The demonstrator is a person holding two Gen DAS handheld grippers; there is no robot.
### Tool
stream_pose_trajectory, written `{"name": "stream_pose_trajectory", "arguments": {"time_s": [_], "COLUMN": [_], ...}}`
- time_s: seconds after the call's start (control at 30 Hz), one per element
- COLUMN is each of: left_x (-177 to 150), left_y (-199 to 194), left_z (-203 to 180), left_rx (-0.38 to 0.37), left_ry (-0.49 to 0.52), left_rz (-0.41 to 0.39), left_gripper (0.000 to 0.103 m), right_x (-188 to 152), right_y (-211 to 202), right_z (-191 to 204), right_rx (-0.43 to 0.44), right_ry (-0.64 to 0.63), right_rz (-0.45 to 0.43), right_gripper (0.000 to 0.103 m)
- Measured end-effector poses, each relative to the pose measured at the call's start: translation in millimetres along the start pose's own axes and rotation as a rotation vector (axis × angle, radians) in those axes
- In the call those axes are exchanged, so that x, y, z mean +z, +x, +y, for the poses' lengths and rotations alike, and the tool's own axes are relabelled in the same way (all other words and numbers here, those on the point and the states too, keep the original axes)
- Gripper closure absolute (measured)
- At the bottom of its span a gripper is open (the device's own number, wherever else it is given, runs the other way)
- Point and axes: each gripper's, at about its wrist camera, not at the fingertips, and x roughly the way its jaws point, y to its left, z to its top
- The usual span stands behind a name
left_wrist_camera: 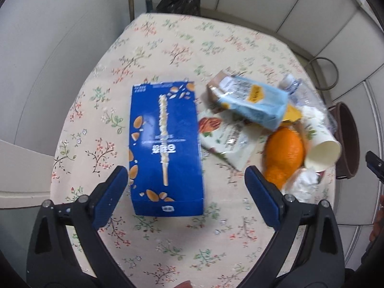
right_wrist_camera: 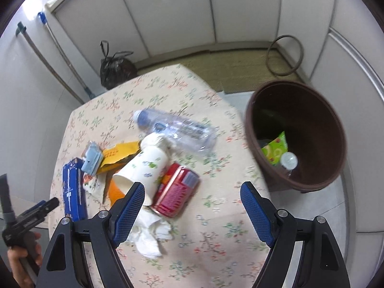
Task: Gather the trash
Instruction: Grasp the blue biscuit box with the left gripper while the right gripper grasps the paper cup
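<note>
A blue snack box lies flat on the floral table, between the open fingers of my left gripper, which hovers above its near end. Right of it lies a pile: a light-blue carton, an orange peel, a paper cup and crumpled tissue. In the right wrist view my right gripper is open and empty above a red can, the paper cup, tissue and a clear plastic bottle. The blue box shows at left.
A brown trash bin stands on the floor right of the table, holding a green wrapper and a bottle. A tied black bag and mop handles stand beyond the table's far edge. A ring leans on the wall.
</note>
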Motion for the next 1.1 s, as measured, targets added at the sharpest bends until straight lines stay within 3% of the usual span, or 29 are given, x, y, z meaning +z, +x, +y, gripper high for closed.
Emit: {"name": "stream_pose_trajectory", "arguments": {"time_s": [0.13,0.57,0.67,1.0,1.1], "left_x": [7,18,16,12,15], "left_y": [24,66,72,72,64], "left_z": [12,27,27,30,27], "left_rx": [0.040,0.067,0.058,0.053,0.056], "left_ry": [-0.022,-0.060,-0.071,-0.092,-0.087], "left_rz": [0.031,0.105,0.125,0.106,0.088], "left_gripper": [0.005,0.006,0.011,0.011,0.011], "right_x": [3,23,21,11,9], "right_y": [15,64,79,109,111], "right_z": [18,70,77,77,73], "right_rx": [0.010,0.033,0.019,0.011,0.035], "right_ry": [-0.002,-0.020,-0.019,0.042,0.067], "right_rz": [0.034,0.128,0.162,0.231,0.235], "right_gripper": [0.020,0.020,0.020,0.020,0.028]}}
